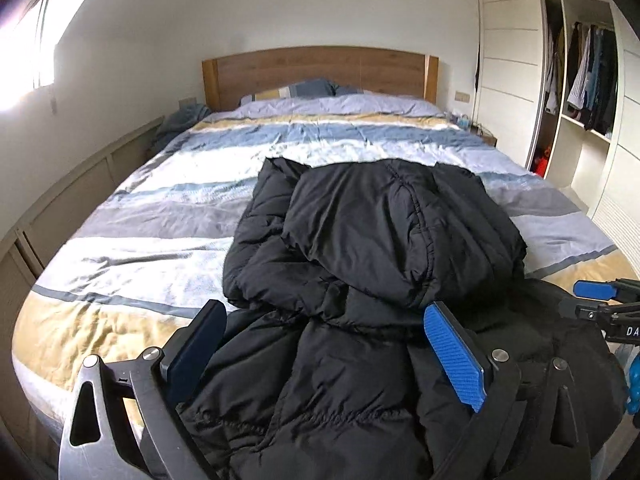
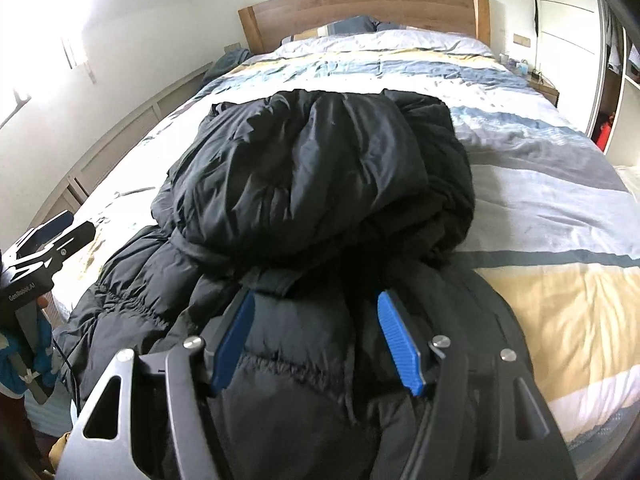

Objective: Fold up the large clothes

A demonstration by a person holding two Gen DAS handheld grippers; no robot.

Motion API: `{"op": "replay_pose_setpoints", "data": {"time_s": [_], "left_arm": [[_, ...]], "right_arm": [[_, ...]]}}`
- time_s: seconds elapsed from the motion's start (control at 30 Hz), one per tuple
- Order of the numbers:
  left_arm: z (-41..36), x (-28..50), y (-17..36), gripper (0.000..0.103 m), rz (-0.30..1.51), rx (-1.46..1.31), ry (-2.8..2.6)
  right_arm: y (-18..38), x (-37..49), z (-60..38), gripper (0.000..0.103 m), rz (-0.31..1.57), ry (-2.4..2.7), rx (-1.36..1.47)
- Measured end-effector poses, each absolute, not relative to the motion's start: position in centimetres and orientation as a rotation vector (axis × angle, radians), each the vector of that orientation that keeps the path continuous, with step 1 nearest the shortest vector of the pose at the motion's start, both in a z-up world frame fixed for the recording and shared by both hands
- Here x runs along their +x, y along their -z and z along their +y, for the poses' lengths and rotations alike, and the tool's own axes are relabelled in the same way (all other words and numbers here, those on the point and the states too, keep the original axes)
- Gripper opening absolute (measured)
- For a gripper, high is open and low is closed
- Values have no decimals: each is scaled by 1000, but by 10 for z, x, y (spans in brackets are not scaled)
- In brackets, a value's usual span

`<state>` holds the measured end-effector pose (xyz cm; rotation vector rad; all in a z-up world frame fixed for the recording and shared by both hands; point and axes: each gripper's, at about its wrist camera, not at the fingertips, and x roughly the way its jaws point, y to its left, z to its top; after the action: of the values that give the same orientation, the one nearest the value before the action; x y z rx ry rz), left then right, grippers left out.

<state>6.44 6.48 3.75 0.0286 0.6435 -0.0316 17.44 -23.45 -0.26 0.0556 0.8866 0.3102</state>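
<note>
Black puffer jacket lies bunched between both grippers' wide-spread jaws on bed

A jacket is lying on the bed ahead of me, its far part folded back on top of its near part. My left gripper and right gripper are hovering side by side over the near part. The headboard is standing behind, the wardrobe off to the right.
</note>
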Motion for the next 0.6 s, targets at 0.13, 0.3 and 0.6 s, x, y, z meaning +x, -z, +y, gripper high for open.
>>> {"op": "replay_pose_setpoints", "data": {"time_s": [0.13,0.3,0.6], "left_arm": [[70,49,-42,100,623,26,28],[77,32,-49,102,601,16,14],[80,9,-61,102,564,13,-3]], "right_arm": [[-6,159,-244,63,864,-284,69],[-12,140,-259,72,844,-245,80],[-17,111,-289,76,816,-186,127]]}}
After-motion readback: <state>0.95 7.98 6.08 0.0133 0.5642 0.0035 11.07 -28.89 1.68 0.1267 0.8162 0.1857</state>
